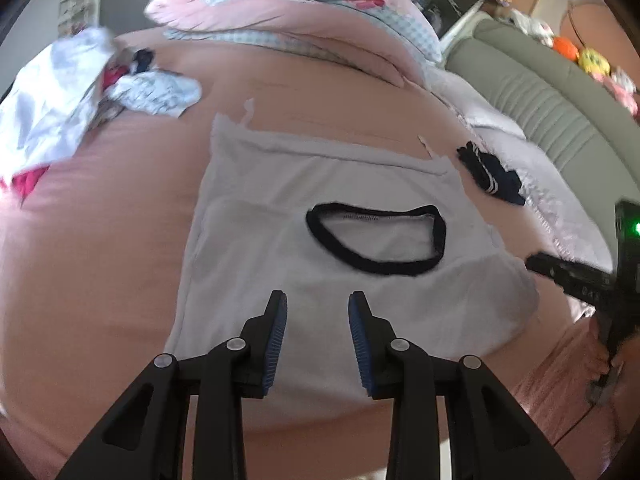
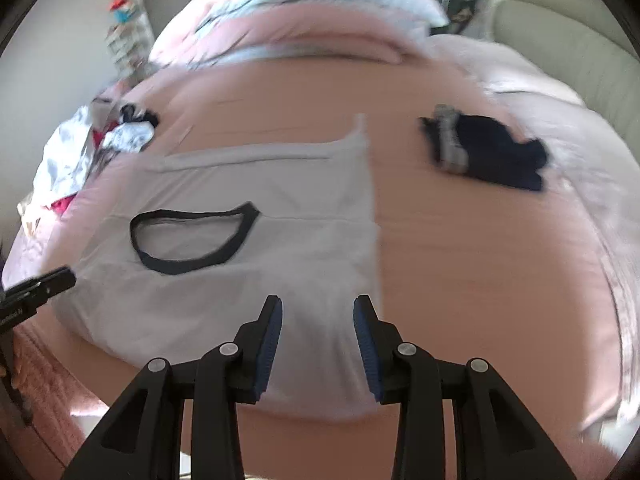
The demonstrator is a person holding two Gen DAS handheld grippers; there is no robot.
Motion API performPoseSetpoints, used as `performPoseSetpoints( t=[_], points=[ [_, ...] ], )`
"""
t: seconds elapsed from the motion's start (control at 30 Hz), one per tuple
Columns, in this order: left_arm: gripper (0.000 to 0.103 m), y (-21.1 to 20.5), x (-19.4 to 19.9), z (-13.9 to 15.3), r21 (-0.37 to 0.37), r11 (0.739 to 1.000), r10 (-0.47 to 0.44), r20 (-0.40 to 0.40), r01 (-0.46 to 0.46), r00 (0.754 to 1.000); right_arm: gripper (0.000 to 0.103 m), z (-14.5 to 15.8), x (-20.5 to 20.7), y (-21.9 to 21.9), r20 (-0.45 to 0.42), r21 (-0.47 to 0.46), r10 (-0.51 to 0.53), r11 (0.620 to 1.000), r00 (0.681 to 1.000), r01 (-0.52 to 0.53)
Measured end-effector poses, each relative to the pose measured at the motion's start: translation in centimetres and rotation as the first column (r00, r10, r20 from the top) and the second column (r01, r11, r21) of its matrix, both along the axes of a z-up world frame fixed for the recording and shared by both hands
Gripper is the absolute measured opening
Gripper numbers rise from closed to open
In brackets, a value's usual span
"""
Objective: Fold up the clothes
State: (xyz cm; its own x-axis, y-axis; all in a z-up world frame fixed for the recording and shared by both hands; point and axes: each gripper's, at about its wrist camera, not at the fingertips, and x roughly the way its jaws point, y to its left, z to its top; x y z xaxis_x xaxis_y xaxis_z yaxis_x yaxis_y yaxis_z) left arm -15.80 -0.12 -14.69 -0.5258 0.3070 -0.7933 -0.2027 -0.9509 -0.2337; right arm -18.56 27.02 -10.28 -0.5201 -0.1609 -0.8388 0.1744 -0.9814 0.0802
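Observation:
A white T-shirt [image 1: 280,208] with a black collar [image 1: 376,268] lies spread flat on a pink bed [image 1: 100,240]. My left gripper [image 1: 318,300] hovers over the shirt's near edge, below the collar, open with nothing between its blue pads. In the right wrist view the same T-shirt [image 2: 304,184] and its collar [image 2: 192,266] lie to the left. My right gripper [image 2: 318,304] stands open over the shirt's near right corner, and no cloth is pinched. Each gripper shows at the edge of the other's view: the right one [image 1: 536,262], the left one [image 2: 64,276].
A dark folded garment with white stripes [image 1: 496,180] [image 2: 492,152] lies right of the shirt. A pile of unfolded clothes [image 1: 60,96] [image 2: 80,152] sits at the far left. A rolled pink quilt [image 1: 300,12] lies at the back, and a grey-green padded headboard [image 1: 540,92] stands on the right.

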Motion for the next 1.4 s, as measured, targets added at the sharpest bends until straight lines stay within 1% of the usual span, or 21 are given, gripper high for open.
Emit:
performPoseSetpoints(
  t=[0.07, 0.17, 0.27, 0.33, 0.37, 0.43, 0.47, 0.5, 0.53, 0.57, 0.6, 0.67, 0.7, 0.77, 0.83, 0.9, 0.97, 1.03, 1.13, 1.23, 1.4],
  points=[
    [0.029, 1.0, -1.2, -0.4, -0.043, 0.998, -0.039, 0.004, 0.039, 0.999, 0.037, -1.0, -1.3, -0.9, -0.005, 0.021, 0.013, 1.000, 1.000, -0.013],
    [0.029, 2.1, -3.7, -1.1, -0.131, 0.988, -0.073, 0.035, 0.077, 0.997, 0.037, -2.3, -2.8, -2.6, 0.043, 0.043, 0.044, 0.998, 0.998, -0.046],
    [0.029, 2.3, -6.3, -2.2, -0.139, 0.982, -0.114, 0.091, 0.126, 0.989, 0.037, -2.1, -4.5, -4.4, 0.024, 0.116, 0.099, 0.988, 0.995, -0.101],
    [0.029, 2.7, -7.6, -3.3, -0.140, 0.974, -0.159, 0.134, 0.177, 0.978, 0.037, -2.7, -5.8, -5.3, 0.041, 0.128, 0.121, 0.984, 0.992, -0.125],
    [0.029, 2.9, -8.1, -3.9, -0.154, 0.970, -0.167, 0.145, 0.189, 0.975, 0.037, -3.1, -6.4, -5.8, 0.050, 0.130, 0.131, 0.982, 0.990, -0.136],
    [0.029, 3.1, -8.8, -4.9, -0.176, 0.965, -0.168, 0.141, 0.192, 0.976, 0.037, -4.5, -7.3, -6.4, 0.081, 0.087, 0.146, 0.984, 0.986, -0.153],
    [0.029, 3.2, -9.1, -5.4, -0.182, 0.965, -0.165, 0.132, 0.188, 0.977, 0.037, -5.7, -7.6, -6.5, 0.097, 0.070, 0.143, 0.986, 0.985, -0.150],
    [0.029, 2.9, -9.3, -5.4, -0.171, 0.972, -0.147, 0.092, 0.161, 0.985, 0.037, -6.8, -7.8, -6.4, 0.109, 0.063, 0.130, 0.989, 0.986, -0.137],
    [0.029, 2.5, -9.6, -5.3, -0.173, 0.978, -0.111, 0.049, 0.118, 0.993, 0.037, -7.4, -7.5, -6.0, 0.088, 0.042, 0.124, 0.991, 0.988, -0.128],
    [0.029, 2.1, -9.9, -5.4, -0.171, 0.983, -0.067, 0.021, 0.069, 0.998, 0.037, -7.4, -7.0, -5.5, 0.039, 0.022, 0.119, 0.993, 0.992, -0.120],
    [0.029, 1.4, -10.2, -5.6, -0.130, 0.991, -0.031, 0.011, 0.032, 0.999, 0.037, -7.4, -6.7, -5.1, 0.015, 0.013, 0.108, 0.994, 0.994, -0.109],
    [0.029, -0.3, -10.1, -5.5, 0.002, 0.999, 0.034, -0.007, -0.034, 0.999, 0.039, -7.6, -6.3, -4.4, -0.014, -0.003, 0.063, 0.998, 0.998, -0.063],
    [0.029, -0.9, -9.8, -5.1, 0.035, 0.998, 0.059, -0.021, -0.058, 0.998, 0.038, -7.6, -6.2, -4.0, -0.026, -0.017, 0.047, 0.999, 0.999, -0.047],
    [0.029, -2.1, -8.9, -3.8, 0.061, 0.993, 0.104, -0.054, -0.101, 0.993, 0.039, -7.1, -6.2, -3.1, -0.031, -0.061, -0.004, 0.998, 0.999, 0.002],
    [0.029, -2.5, -8.6, -2.9, 0.020, 0.997, 0.079, -0.032, -0.078, 0.996, 0.039, -6.5, -6.3, -2.1, -0.022, -0.112, -0.057, 0.992, 0.998, 0.055],
    [0.029, -2.4, -8.6, -3.0, -0.087, 0.996, 0.027, 0.043, -0.023, 0.999, 0.039, -5.8, -6.4, -1.9, 0.013, -0.117, -0.055, 0.992, 0.998, 0.057],
    [0.029, -2.4, -8.6, -4.0, -0.151, 0.989, 0.010, 0.122, 0.009, 0.992, 0.039, -5.1, -6.5, -3.3, 0.046, -0.072, 0.007, 0.997, 0.999, -0.004],
    [0.029, -2.5, -8.8, -4.8, -0.162, 0.986, -0.008, 0.160, 0.034, 0.987, 0.039, -4.4, -6.7, -5.5, 0.052, -0.028, 0.084, 0.996, 0.995, -0.082],
    [0.029, -2.1, -9.1, -4.9, -0.173, 0.983, -0.029, 0.152, 0.055, 0.988, 0.039, -3.8, -7.5, -10.6, 0.065, 0.022, 0.209, 0.977, 0.976, -0.211],
    [0.029, -2.1, -9.5, -4.8, -0.149, 0.987, -0.037, 0.151, 0.060, 0.988, 0.039, -4.3, -8.8, -14.9, 0.072, 0.059, 0.260, 0.963, 0.963, -0.265],
    [0.029, -2.7, -10.1, -5.0, -0.151, 0.987, -0.029, 0.172, 0.056, 0.985, 0.039, -5.1, -8.8, -19.9, 0.079, 0.011, 0.314, 0.949, 0.946, -0.316]
  ],
)
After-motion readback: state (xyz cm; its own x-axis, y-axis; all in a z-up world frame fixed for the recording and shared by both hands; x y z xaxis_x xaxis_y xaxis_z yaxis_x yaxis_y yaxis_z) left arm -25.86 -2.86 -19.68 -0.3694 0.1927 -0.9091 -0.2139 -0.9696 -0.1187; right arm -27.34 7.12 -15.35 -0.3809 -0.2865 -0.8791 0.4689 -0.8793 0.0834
